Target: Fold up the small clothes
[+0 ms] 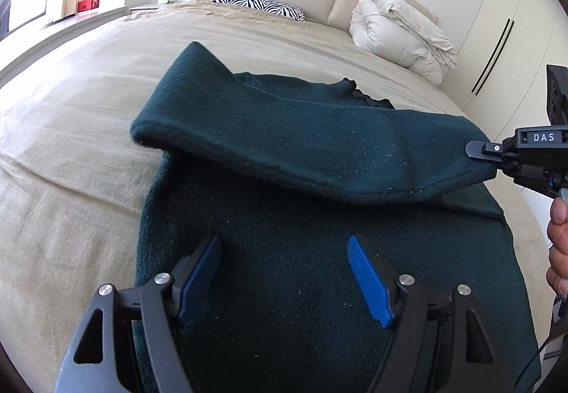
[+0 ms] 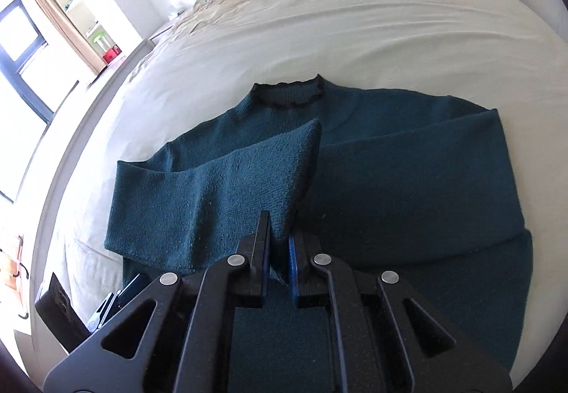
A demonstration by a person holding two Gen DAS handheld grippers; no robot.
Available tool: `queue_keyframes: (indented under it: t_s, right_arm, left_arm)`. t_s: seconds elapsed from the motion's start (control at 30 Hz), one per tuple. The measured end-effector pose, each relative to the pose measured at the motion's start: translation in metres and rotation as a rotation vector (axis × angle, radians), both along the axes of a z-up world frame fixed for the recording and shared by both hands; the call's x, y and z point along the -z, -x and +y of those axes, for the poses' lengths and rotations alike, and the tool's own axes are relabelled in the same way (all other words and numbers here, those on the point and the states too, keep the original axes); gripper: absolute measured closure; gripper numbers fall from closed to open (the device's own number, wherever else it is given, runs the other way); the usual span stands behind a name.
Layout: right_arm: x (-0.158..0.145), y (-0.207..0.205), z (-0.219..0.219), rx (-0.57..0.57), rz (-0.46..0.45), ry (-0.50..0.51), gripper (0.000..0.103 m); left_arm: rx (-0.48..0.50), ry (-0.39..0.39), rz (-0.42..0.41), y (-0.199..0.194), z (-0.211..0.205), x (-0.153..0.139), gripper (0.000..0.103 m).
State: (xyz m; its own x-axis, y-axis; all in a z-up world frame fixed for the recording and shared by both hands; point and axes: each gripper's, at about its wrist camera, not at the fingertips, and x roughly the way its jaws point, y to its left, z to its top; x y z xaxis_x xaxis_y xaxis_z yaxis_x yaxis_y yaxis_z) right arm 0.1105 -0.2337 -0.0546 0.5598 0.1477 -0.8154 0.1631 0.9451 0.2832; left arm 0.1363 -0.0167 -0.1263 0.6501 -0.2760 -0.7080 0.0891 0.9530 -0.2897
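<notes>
A dark green knit sweater (image 1: 284,208) lies flat on the bed, its frilled collar (image 2: 287,91) pointing toward the headboard. One sleeve (image 1: 301,134) is lifted off the bed and stretched across the body. My right gripper (image 2: 278,233) is shut on that sleeve's (image 2: 213,187) cuff end; in the left wrist view the right gripper (image 1: 477,149) comes in from the right edge, clamping the cuff. My left gripper (image 1: 284,247) hovers just above the sweater's lower body, open, with only flat knit between its blue pads. The other sleeve (image 2: 443,141) lies folded across the chest.
The sweater rests on a beige bed sheet (image 1: 71,144). A zebra-print pillow (image 1: 259,4) and a rolled white duvet (image 1: 397,31) sit at the padded headboard. A wardrobe (image 1: 497,38) stands at the right. A person's hand (image 1: 559,244) holds the right gripper's handle.
</notes>
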Motion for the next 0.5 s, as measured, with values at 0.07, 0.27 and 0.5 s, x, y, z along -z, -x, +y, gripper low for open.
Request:
queue_keyframes:
  t_s: [0.07,0.27,0.5]
  right_arm:
    - [0.005,-0.003,-0.021,0.05,0.02,0.016,0.096]
    - [0.036,-0.009,-0.059,0.097,0.077,0.021,0.096]
    - [0.05,-0.005,-0.073,0.13,0.082,-0.003,0.096]
  left_arm:
    - [0.0,-0.001,0.0,0.001,0.001,0.0,0.028]
    - [0.0,-0.007,-0.003,-0.001,-0.003,0.0,0.028]
    - [-0.008,0.027,-0.009,-0.001,0.003,0.0,0.028]
